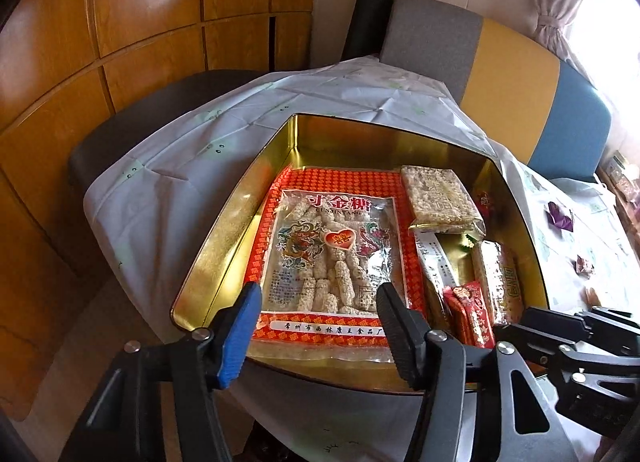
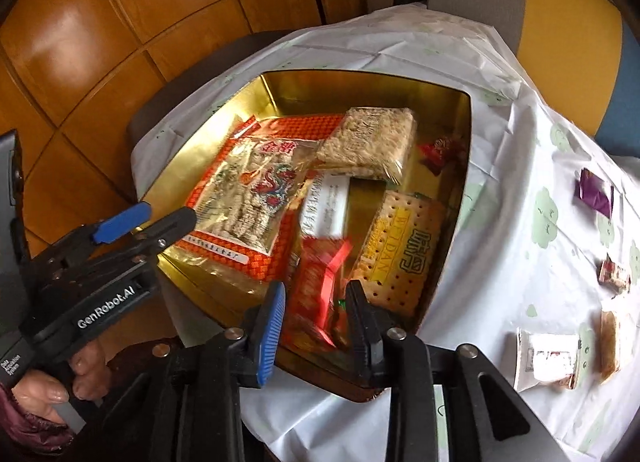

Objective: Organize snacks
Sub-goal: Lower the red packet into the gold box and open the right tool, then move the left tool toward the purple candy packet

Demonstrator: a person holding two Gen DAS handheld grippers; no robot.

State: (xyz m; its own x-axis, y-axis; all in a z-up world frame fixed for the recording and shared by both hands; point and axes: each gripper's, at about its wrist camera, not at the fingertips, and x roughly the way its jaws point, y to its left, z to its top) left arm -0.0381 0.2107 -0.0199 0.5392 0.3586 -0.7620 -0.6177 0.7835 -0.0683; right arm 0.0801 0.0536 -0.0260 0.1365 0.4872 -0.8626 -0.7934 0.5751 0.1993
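Two claws over a gold tin (image 1: pixel 224 217) of snacks.
Left claw (image 1: pixel 316 302) stands apart above the sesame-stick bag (image 1: pixel 332 246); right claw (image 2: pixel 314 310), slightly parted, straddles the blurred red packet (image 2: pixel 320 286) lying in the tin on the counter (image 2: pixel 520 262).

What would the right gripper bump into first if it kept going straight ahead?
Probably the red snack packet lying in the gold tin, seen between the right gripper fingers. Depth is hard to judge.
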